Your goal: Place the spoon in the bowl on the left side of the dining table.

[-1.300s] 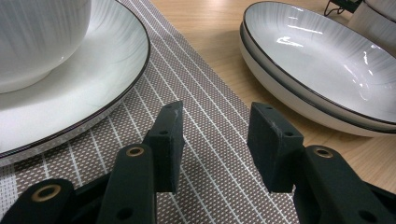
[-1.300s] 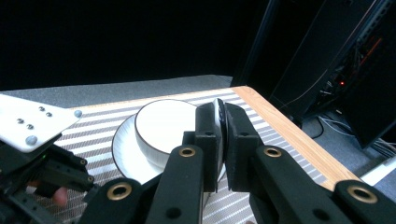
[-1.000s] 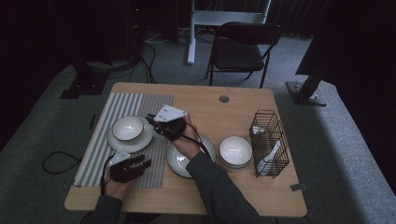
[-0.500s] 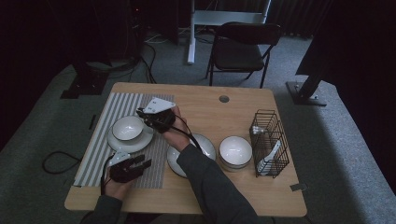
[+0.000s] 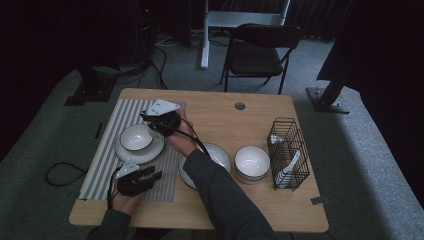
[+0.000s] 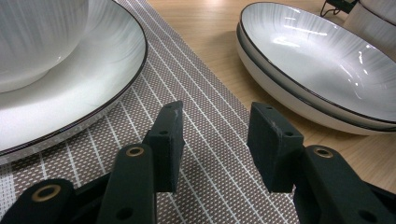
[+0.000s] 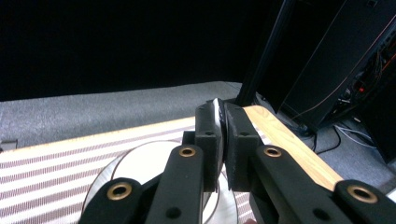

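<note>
Since the earlier frame the right gripper (image 5: 161, 121) has been carried leftward from above the stacked plates (image 5: 220, 155) to the far rim of the bowl (image 5: 136, 138). In the high view the left gripper (image 5: 134, 180) is seen resting on the striped mat (image 5: 107, 150) at the counter's (image 5: 250, 120) near edge; its own view adds that its jaws stand open with nothing between them, the plate (image 6: 93, 79) under the bowl lying ahead to their left and the stacked plates to their right. In the right gripper view the jaws are pressed nearly together on a thin white edge; what it belongs to cannot be told. The bowl lies just below them.
</note>
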The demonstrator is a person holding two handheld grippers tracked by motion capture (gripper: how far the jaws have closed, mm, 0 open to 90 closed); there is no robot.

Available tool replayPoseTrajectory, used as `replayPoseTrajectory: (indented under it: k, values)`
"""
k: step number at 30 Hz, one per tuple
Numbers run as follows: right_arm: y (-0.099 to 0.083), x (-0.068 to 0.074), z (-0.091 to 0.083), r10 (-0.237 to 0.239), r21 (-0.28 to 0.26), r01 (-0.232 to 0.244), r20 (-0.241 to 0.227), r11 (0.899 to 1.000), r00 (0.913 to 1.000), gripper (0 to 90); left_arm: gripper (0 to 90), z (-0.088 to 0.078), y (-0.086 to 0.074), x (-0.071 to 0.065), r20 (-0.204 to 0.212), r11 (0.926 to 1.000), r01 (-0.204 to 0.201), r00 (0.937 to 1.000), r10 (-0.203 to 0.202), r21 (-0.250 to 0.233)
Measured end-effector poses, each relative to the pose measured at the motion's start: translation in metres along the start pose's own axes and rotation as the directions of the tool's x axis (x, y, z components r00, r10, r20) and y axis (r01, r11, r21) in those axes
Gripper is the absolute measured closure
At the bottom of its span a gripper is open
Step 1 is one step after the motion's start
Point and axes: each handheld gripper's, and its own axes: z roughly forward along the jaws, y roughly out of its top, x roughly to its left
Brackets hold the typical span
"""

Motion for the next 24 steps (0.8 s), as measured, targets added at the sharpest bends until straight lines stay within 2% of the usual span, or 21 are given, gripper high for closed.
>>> replayPoseTrajectory:
  k: [7, 11, 16, 24]
  values:
    - [0.005, 0.003, 0.013, -0.014, 0.002, 0.014, -0.003, 1.000, 0.9999, 85.2, 56.6, 0.000, 0.000, 0.000, 0.002, 1.0000, 0.002, 1.0000, -0.002, -0.004]
    - [0.002, 0.003, 0.024, -0.009, 0.029, 0.009, 0.001, 1.000, 1.0000, 85.2, 56.6, 0.000, 0.000, 0.000, 0.002, 1.0000, 0.002, 1.0000, -0.002, -0.003]
    - [-0.002, 0.003, 0.032, 0.008, 0.030, -0.008, 0.001, 1.000, 1.0000, 85.2, 56.6, -0.001, -0.001, 0.000, 0.004, 1.0000, 0.003, 1.0000, -0.003, -0.003]
    - [-0.003, 0.007, 0.043, -0.008, 0.046, 0.008, -0.005, 0.999, 1.0000, 85.2, 56.6, -0.001, -0.001, 0.000, 0.008, 1.0000, 0.004, 1.0000, -0.004, -0.003]
